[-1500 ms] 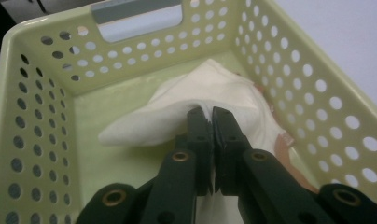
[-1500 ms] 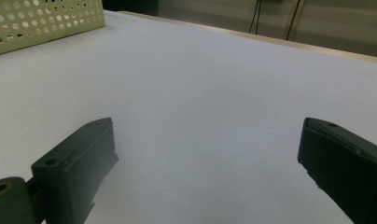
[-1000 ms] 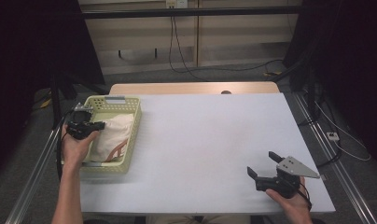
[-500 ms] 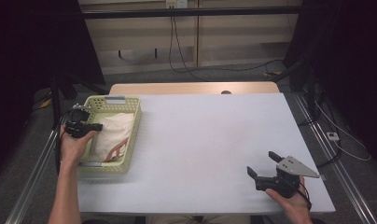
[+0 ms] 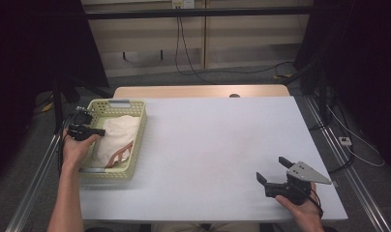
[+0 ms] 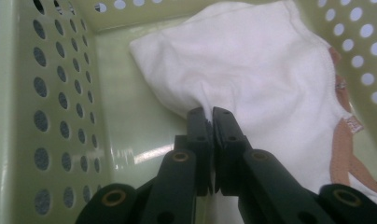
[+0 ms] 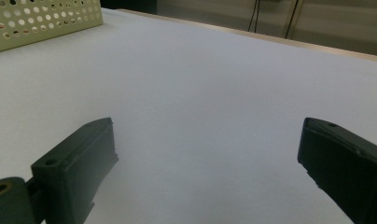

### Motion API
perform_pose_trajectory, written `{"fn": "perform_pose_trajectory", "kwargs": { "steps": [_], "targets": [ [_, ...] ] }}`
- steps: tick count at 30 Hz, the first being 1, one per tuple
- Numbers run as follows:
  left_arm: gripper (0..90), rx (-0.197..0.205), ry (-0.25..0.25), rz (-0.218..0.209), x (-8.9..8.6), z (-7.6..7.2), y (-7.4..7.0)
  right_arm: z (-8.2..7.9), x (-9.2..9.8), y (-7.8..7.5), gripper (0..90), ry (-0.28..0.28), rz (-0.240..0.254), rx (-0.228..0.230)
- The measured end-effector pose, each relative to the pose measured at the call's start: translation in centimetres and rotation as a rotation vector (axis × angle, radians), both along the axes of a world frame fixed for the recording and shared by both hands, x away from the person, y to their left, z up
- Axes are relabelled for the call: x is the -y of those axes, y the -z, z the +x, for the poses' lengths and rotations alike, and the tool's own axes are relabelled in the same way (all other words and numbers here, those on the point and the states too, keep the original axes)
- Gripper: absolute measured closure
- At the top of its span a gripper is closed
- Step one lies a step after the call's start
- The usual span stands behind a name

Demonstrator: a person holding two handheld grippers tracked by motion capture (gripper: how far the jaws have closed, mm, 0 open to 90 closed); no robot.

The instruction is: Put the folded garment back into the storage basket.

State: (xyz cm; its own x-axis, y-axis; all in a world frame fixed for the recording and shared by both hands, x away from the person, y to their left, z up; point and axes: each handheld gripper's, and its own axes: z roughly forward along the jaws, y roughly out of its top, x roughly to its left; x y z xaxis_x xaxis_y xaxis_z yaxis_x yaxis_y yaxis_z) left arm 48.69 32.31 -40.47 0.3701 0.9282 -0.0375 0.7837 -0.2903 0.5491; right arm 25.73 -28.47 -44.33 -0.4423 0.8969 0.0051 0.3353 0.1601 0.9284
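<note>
At the near right, the right gripper rests on the white table, jaws spread wide and empty, kept out of the way. Farther off at the left, the left gripper has its jaws pinched on a fold of the white cloth lying in the perforated basket, likely ready to lift it out.
</note>
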Motion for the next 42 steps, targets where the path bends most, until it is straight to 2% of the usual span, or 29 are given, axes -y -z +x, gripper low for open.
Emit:
{"fn": "perform_pose_trajectory", "kwargs": {
  "steps": [5,8,12,15,20,22,25,26,34,42],
  "targets": [
    [87.0,-0.030,0.010,0.046,0.4,0.5,0.4,0.0,0.0,0.0,4.1,0.001,0.003,0.000],
    [87.0,-0.034,-0.009,0.042,0.4,0.6,0.5,0.0,0.0,0.0,4.1,-0.003,0.002,0.000],
    [87.0,-0.052,-0.015,0.067,0.2,0.6,0.6,0.0,0.0,0.0,4.1,-0.001,0.002,-0.001],
    [87.0,-0.062,-0.036,0.070,0.1,0.7,0.7,0.0,0.0,0.0,4.1,-0.003,-0.002,0.000],
    [86.9,-0.075,-0.040,0.068,0.0,0.8,1.0,0.0,0.0,0.0,4.2,-0.003,-0.002,-0.001],
    [86.9,-0.096,-0.050,0.080,0.0,0.9,1.2,0.0,0.0,0.0,4.2,-0.003,-0.001,-0.002],
    [86.9,-0.103,-0.064,0.074,-0.1,0.9,1.3,0.0,0.0,0.0,4.2,-0.004,-0.002,-0.001],
    [86.6,-0.119,-0.056,0.082,-0.2,1.0,1.4,0.0,0.0,0.0,4.2,-0.003,-0.001,-0.001],
    [85.9,-0.137,-0.072,0.087,0.1,1.3,2.0,0.0,0.0,0.0,4.2,-0.003,-0.001,-0.001],
    [85.1,-0.146,-0.070,0.085,0.1,1.3,2.0,-0.1,-0.1,0.0,4.2,-0.007,-0.002,-0.003]
  ]
}}
